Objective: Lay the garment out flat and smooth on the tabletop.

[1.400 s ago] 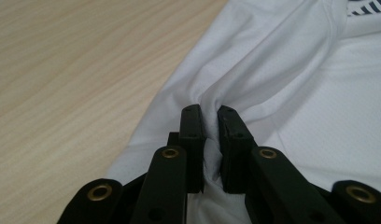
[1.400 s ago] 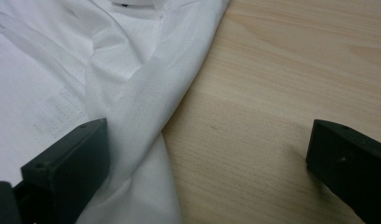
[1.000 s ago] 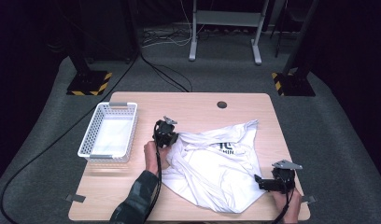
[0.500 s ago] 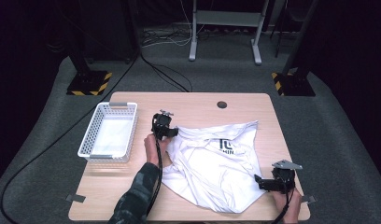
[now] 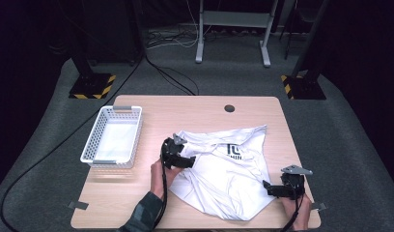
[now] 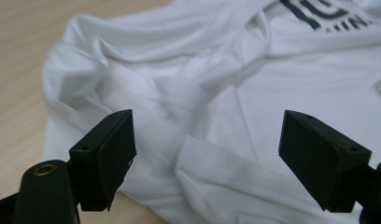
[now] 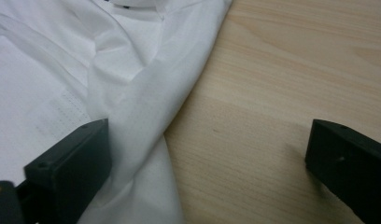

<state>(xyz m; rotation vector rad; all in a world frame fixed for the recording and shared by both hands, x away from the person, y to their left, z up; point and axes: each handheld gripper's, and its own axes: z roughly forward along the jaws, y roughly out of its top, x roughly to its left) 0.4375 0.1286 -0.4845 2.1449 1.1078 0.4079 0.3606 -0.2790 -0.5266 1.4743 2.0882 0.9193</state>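
**White shirt released on its left side**

White fabric, a T-shirt [image 5: 229, 174] with dark lettering on the chest, lies rumpled across the near right part of the counter [image 5: 195, 108], its lower hem reaching almost to the near edge. A second ago its left side was pulled out toward the counter's left; now that side lies bunched in soft folds further in, and the cloth covers less of the wood.

The left gripper [image 6: 205, 154] has just been opening, and in its own view the jaws stand spread with the folded cloth lying below and beyond them, nothing pressed between the pads. From above, the left gripper [image 5: 178, 155] sits at the shirt's left border, closer to the near edge than it was a second ago. That reads as a fold or drag just let go, so the next grasp must pick a fresh spot on the cloth.

The right gripper [image 7: 205, 172] is spread as well: one jaw rests over the shirt's border, the other over bare wood, and it pinches nothing. It sits in the same place near the near right corner.

A white basket [image 5: 91, 157] stands apart, by the left edge.
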